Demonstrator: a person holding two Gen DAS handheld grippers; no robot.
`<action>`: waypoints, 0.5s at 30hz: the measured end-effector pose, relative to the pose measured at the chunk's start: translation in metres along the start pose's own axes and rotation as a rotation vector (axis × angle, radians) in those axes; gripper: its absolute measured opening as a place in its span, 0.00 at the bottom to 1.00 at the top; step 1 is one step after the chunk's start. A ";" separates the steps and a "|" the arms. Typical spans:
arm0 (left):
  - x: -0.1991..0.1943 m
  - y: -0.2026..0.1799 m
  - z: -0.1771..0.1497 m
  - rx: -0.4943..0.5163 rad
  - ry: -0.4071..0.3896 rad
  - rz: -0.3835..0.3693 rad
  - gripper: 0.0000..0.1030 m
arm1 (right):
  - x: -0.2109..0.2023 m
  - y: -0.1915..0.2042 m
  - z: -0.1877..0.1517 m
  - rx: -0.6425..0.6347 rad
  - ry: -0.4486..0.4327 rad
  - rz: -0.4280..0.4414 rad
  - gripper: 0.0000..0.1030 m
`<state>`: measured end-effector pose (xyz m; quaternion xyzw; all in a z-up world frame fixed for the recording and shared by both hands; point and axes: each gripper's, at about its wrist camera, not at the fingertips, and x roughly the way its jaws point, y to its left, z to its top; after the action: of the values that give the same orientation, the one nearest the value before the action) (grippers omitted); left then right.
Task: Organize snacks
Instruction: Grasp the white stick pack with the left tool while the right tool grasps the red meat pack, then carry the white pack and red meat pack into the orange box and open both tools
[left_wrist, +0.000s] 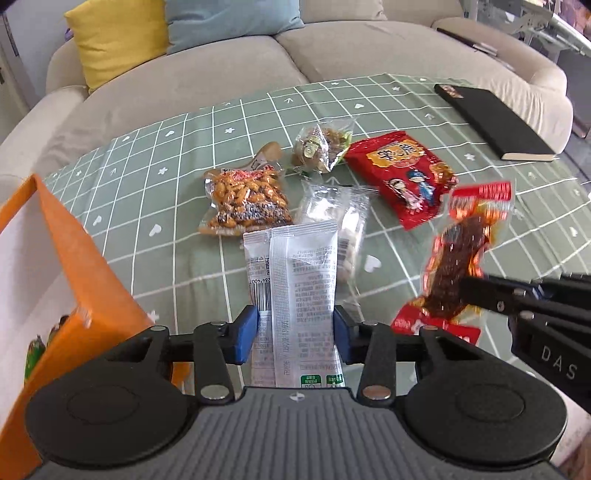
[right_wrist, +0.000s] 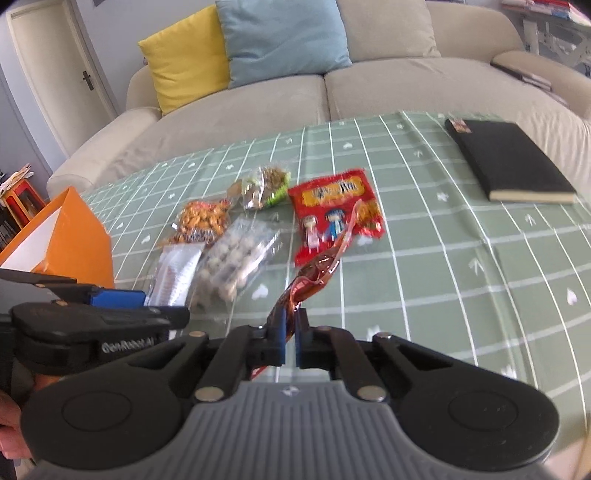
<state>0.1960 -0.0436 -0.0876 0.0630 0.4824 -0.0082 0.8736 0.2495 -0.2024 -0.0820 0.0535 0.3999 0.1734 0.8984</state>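
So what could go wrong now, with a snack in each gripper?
1. The right hand-held gripper pinches only one end of the red snack pack, and the rest sticks out loose. It could swing or slip out.
2. The left hand-held gripper grips the white packet by its edges, so it might buckle or slide free.
3. The orange bag stands close on the left. A bump could tip it before the snacks go in.

glossy plastic snack packets (left_wrist: 247, 201), cloth tablecloth (right_wrist: 424, 258)

Green white-grid tablecloth (left_wrist: 369, 96) — orange box (left_wrist: 74, 258), black notebook (left_wrist: 495, 122).
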 end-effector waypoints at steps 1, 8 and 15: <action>-0.004 0.000 -0.003 -0.004 -0.003 -0.009 0.47 | -0.003 -0.002 -0.003 0.012 0.011 0.005 0.00; -0.026 0.005 -0.020 -0.063 -0.013 -0.079 0.47 | -0.028 -0.004 -0.020 0.062 0.043 0.022 0.00; -0.051 0.013 -0.033 -0.110 -0.036 -0.135 0.47 | -0.052 0.010 -0.030 0.016 0.023 0.016 0.00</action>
<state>0.1419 -0.0289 -0.0611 -0.0180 0.4695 -0.0414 0.8818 0.1922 -0.2122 -0.0638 0.0621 0.4110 0.1778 0.8919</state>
